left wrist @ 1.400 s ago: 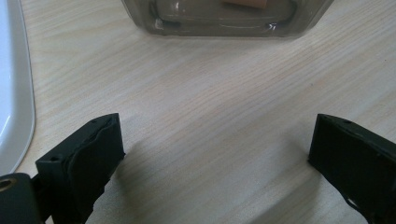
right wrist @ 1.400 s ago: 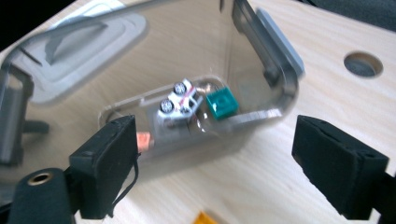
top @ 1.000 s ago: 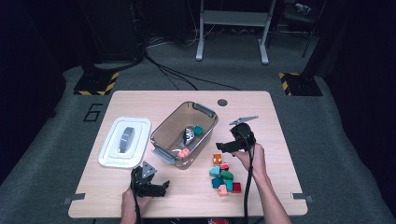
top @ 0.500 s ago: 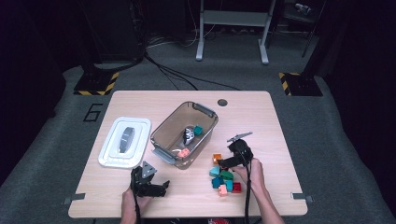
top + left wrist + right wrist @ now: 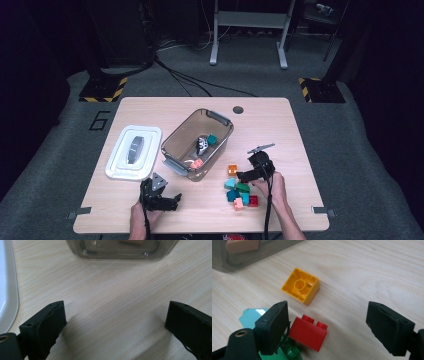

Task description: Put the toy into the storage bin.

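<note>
In the right gripper view my right gripper hangs low over the table with its jaws apart. They have just been closing. A red brick lies between them, right beside the left pad, while the right pad stands well off it. Just beyond lies a yellow-orange brick, hollow side up. A light blue brick and a green one sit behind the left jaw. In the high view the right gripper is at the brick pile. My left gripper rests open near the front edge, over bare wood.
A clear plastic bin stands mid-table with a teal block, a pink block and a white-and-black piece inside. Its white lid lies to the left. The bin's near wall is just ahead of the left gripper.
The right gripper has come down and toward the person, from beside the bin onto the brick pile, and its jaws have narrowed. The left gripper has stayed put.
</note>
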